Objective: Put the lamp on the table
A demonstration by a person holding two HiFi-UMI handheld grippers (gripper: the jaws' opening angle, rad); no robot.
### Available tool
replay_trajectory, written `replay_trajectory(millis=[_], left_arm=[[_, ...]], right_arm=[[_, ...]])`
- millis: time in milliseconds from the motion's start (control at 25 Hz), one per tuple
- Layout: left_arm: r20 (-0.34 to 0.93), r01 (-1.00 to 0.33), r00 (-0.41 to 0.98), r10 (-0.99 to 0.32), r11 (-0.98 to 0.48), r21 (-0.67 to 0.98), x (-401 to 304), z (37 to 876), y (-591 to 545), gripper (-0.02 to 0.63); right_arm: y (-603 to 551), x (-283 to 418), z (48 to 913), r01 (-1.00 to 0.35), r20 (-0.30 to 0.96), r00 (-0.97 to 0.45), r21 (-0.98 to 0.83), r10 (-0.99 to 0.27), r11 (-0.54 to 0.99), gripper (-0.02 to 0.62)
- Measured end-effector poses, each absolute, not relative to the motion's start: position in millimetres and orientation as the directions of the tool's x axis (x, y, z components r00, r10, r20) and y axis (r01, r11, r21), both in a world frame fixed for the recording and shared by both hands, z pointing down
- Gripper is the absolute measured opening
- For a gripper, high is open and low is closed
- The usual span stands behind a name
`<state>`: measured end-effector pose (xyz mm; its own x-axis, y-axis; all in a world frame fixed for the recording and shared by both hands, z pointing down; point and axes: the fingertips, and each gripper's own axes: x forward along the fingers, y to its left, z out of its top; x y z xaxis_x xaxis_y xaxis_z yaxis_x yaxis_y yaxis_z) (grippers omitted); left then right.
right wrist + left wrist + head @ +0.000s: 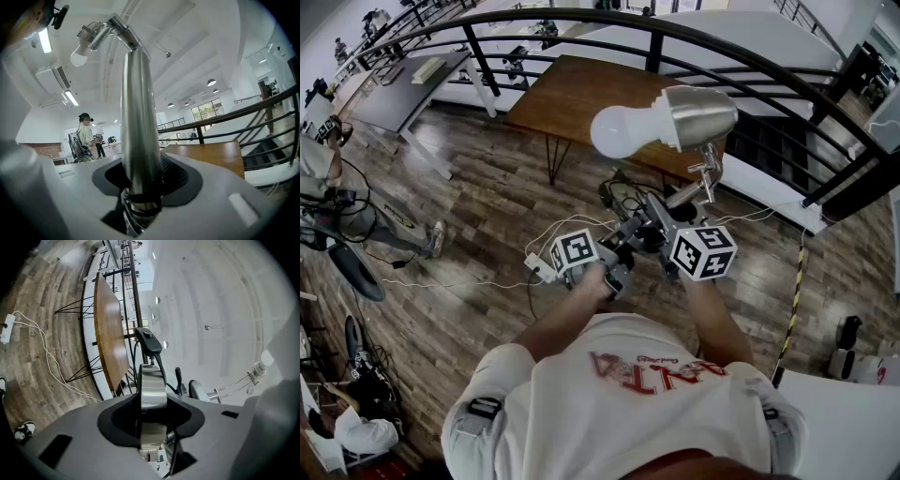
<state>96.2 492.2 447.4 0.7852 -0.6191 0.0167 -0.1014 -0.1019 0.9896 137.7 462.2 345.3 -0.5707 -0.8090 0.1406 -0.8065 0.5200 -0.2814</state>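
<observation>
Wood floor (487,206) on an upper level w/ a black railing (750,56). A brown desk (581,94) stands by the railing, ahead of the person.

Head view: the lamp (675,117) is up in the air over the floor, not yet over the desk. Both tools carry it. Bulb end points to the person's left, shade sits above the right tool (666,230). The left tool (614,262) is just beside it, lower on the lamp. Desk lies fwd and a bit left of the lamp, apart from it.

Left gripper view: jaws clamped on a flat metal part of the lamp, prob. its base (152,390), seen edge-on. Desk top shows beyond, well clear.

Right gripper view: jaws shut round the metal stem (138,117), which runs straight out along the jaws up to the bulb (78,57). Desk is behind it, to the right.

Judgement: next move = carry fwd till the base is over the desk top, keep the stem upright, then lower. Both tools share the load, so neither is really nearer.
</observation>
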Motion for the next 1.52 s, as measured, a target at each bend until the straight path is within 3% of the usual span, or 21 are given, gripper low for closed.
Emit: replay_trajectory(millis=[760, 1520], left_arm=[[0.023, -0.095, 0.765, -0.644, -0.078, 0.992, 69, 450, 495, 0.153], [-0.017, -0.048, 0.824, -0.566, -0.101, 0.994, -10, 452, 452, 0.155]], right_arm=[[461, 109, 348, -0.784, 0.152, -0.602, -0.299, -0.784, 0.544, 0.175], [423, 30, 350, -0.842, 0.155, -0.515, -0.276, -0.843, 0.464, 0.175]])
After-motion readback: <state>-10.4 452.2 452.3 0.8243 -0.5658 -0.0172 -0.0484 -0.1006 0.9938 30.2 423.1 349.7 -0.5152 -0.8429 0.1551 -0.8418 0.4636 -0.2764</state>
